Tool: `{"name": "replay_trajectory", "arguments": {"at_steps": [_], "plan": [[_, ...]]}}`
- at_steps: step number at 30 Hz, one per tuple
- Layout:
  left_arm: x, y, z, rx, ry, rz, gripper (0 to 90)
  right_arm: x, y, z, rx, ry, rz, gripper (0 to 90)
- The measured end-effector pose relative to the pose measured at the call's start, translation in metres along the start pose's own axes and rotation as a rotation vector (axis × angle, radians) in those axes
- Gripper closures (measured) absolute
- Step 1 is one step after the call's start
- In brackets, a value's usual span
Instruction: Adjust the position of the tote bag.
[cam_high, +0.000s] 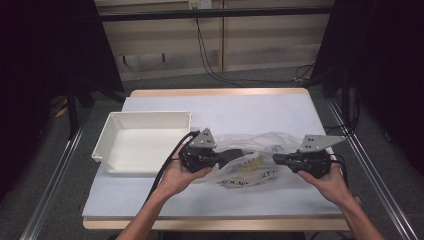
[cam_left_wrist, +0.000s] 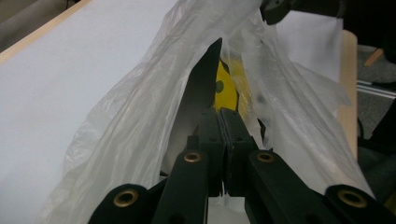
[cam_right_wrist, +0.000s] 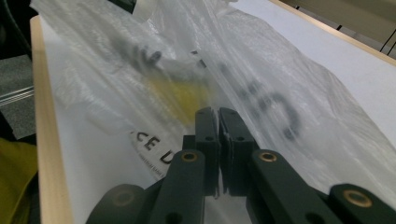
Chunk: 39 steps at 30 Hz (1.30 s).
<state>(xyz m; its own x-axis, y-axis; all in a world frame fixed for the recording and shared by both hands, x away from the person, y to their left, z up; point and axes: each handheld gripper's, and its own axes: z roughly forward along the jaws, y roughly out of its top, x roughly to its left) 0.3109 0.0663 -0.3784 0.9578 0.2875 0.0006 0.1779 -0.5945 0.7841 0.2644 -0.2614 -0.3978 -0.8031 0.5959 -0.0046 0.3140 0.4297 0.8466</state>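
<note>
Both hands hold grippers; left gripper (cam_high: 234, 155) and right gripper (cam_high: 276, 159) each clamped on the plastic bag (cam_high: 250, 167).

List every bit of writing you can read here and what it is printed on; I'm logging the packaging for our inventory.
"CE" then part of a letter like "D": black print on the clear plastic bag, cut off by the right gripper.
Large black letters higher on the bag: blurred, unreadable.
Black lettering on the bag in the high view: too small to read.
Yellow item inside the bag: no legible text.
White bin: no writing.
</note>
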Motion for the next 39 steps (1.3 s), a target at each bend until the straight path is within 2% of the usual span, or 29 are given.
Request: {"name": "replay_trajectory", "arguments": {"at_steps": [6, 8, 10, 12, 13, 14, 16, 19, 20, 22, 23, 24, 27, 28, 31, 36, 38, 39], "plan": [[0.005, 0.001, 0.019, 0.042, -0.010, -0.004, 87.4, -0.013, 0.011, 0.008, -0.023, -0.027, 0.011, 85.2], [0.004, 0.002, 0.022, 0.040, -0.040, -0.006, 87.3, -0.015, 0.018, 0.008, -0.036, -0.029, 0.004, 84.6], [0.003, 0.002, 0.024, 0.039, -0.045, 0.002, 87.3, -0.017, 0.023, 0.008, -0.045, -0.035, 0.003, 83.8], [-0.002, 0.003, 0.029, 0.049, -0.074, 0.025, 87.3, -0.020, 0.027, 0.010, -0.056, -0.036, 0.004, 83.1], [-0.002, 0.003, 0.029, 0.049, -0.074, 0.025, 87.3, -0.020, 0.027, 0.010, -0.056, -0.036, 0.004, 83.1], [-0.007, 0.004, 0.033, 0.060, -0.099, 0.054, 86.8, -0.023, 0.030, 0.013, -0.055, -0.048, 0.005, 81.9], [-0.010, 0.004, 0.037, 0.085, -0.106, 0.074, 86.3, -0.024, 0.033, 0.020, -0.046, -0.031, -0.010, 81.1], [-0.011, 0.004, 0.042, 0.101, -0.117, 0.083, 86.3, -0.021, 0.038, 0.028, -0.036, -0.024, -0.021, 81.5], [-0.013, 0.003, 0.044, 0.110, -0.121, 0.086, 86.4, -0.020, 0.040, 0.035, -0.014, -0.016, -0.020, 81.6], [-0.014, 0.002, 0.044, 0.108, -0.117, 0.081, 86.4, -0.022, 0.036, 0.041, 0.023, -0.035, -0.023, 81.9], [-0.012, -0.002, 0.041, 0.123, -0.108, 0.082, 86.4, -0.024, 0.032, 0.042, 0.044, -0.045, -0.015, 82.0], [-0.011, -0.005, 0.040, 0.121, -0.100, 0.069, 86.4, -0.026, 0.027, 0.043, 0.063, -0.059, -0.013, 82.1], [-0.007, -0.012, 0.038, 0.139, -0.082, 0.057, 85.2, -0.034, 0.013, 0.037, 0.096, -0.113, 0.028, 82.0], [-0.002, -0.020, 0.038, 0.155, -0.069, 0.032, 84.6, -0.036, 0.010, 0.034, 0.107, -0.126, 0.040, 82.1], [0.002, -0.028, 0.037, 0.164, -0.058, 0.012, 84.7, -0.041, 0.001, 0.028, 0.144, -0.175, 0.048, 82.7], [0.002, -0.037, 0.037, 0.207, -0.041, 0.010, 84.6, -0.045, -0.013, 0.025, 0.176, -0.192, 0.059, 83.7], [0.001, -0.044, 0.040, 0.242, -0.022, 0.014, 84.6, -0.046, -0.025, 0.025, 0.232, -0.208, 0.057, 84.2], [0.001, -0.044, 0.040, 0.242, -0.022, 0.014, 84.6, -0.046, -0.025, 0.025, 0.232, -0.208, 0.057, 84.2]]}}
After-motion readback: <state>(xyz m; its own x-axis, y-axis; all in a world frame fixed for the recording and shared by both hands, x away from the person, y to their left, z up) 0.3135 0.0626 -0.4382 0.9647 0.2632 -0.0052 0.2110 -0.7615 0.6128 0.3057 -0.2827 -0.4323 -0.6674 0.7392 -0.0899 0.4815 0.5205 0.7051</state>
